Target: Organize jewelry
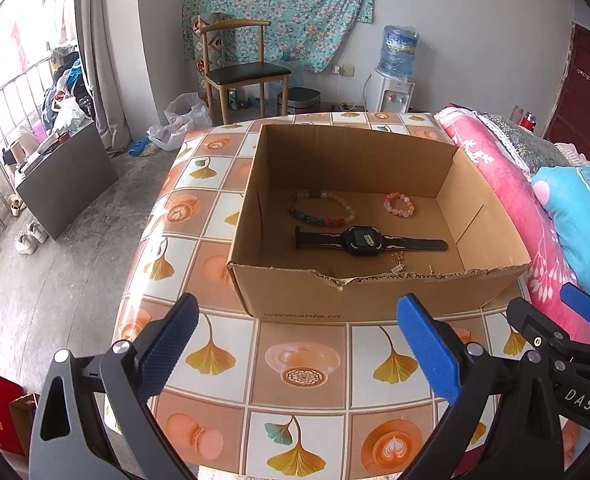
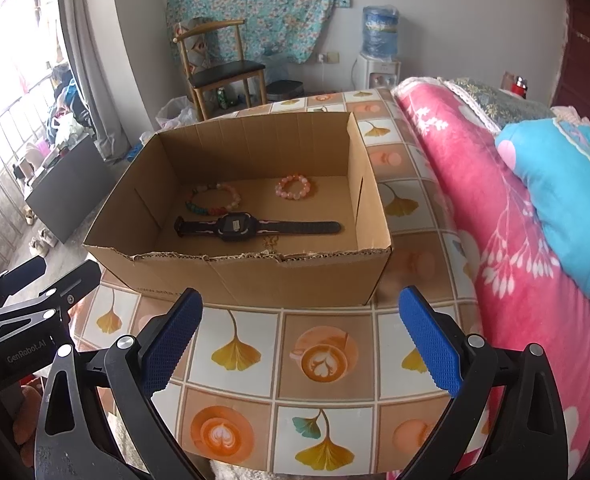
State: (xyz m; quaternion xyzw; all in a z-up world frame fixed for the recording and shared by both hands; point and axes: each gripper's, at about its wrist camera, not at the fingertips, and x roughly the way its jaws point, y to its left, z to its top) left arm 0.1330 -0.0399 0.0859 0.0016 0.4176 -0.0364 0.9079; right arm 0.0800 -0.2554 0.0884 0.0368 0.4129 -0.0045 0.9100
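Observation:
An open cardboard box (image 1: pixel 295 292) stands on the tiled table (image 1: pixel 303 364); it also shows in the right wrist view (image 2: pixel 255 280). Inside lie a multicoloured bead bracelet (image 1: pixel 321 208) (image 2: pixel 213 199), a pink bead bracelet (image 1: pixel 399 204) (image 2: pixel 293 187), a black watch (image 1: pixel 369 239) (image 2: pixel 251 228) and small gold pieces (image 1: pixel 398 261) (image 2: pixel 271 241) by the near wall. My left gripper (image 1: pixel 297 346) is open and empty, in front of the box. My right gripper (image 2: pixel 301 342) is open and empty, also in front of the box.
A pink floral quilt (image 2: pixel 495 200) and a blue pillow (image 2: pixel 567 184) lie along the table's right side. A wooden chair (image 1: pixel 241 68), a water dispenser (image 1: pixel 395 76) and a grey panel (image 1: pixel 67 184) stand on the floor beyond. The right gripper's body (image 1: pixel 555 336) shows in the left wrist view.

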